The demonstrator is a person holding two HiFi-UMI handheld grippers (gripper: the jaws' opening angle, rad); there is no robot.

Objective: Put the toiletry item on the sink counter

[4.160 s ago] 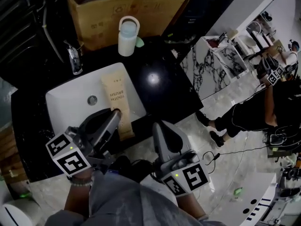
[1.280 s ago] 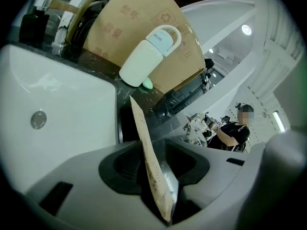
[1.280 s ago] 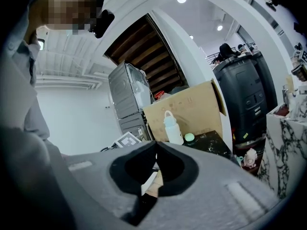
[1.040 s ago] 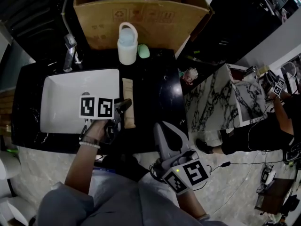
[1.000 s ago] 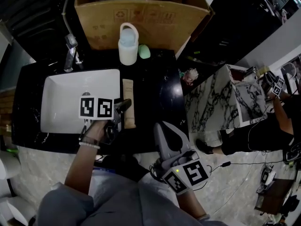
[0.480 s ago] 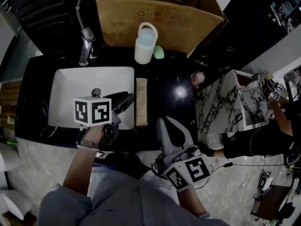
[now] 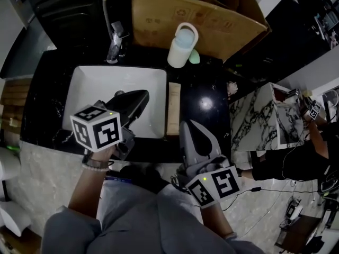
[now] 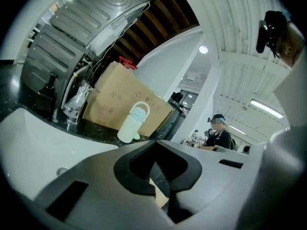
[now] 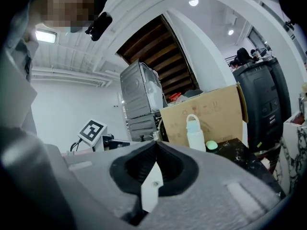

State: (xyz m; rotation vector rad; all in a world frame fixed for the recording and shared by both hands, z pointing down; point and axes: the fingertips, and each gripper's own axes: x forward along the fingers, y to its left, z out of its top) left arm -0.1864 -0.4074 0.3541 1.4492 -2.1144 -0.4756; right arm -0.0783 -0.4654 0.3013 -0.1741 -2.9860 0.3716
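Observation:
The toiletry item, a beige toothbrush box (image 7: 174, 108), lies flat on the black counter (image 7: 204, 123) just right of the white sink (image 7: 90, 89). My left gripper (image 7: 142, 96) hovers over the sink, left of the box and apart from it. Its jaws are closing and meet tip to tip, with nothing between them. In the left gripper view a corner of the box (image 8: 161, 196) shows behind the left gripper (image 8: 156, 164). My right gripper (image 7: 192, 133) is shut and empty at the counter's front edge. Its jaws (image 9: 156, 145) point toward the back.
A white bottle with a handle (image 7: 183, 43) and a small green item (image 7: 194, 56) stand at the counter's back, before a cardboard box (image 7: 201, 15). The faucet (image 7: 115, 38) is behind the sink. A marble-patterned unit (image 7: 265, 115) and a person (image 7: 318, 120) are at the right.
My left gripper has drawn back from the box and leftward over the sink, and its jaws have come together. The box stays on the counter. The right gripper has hardly moved.

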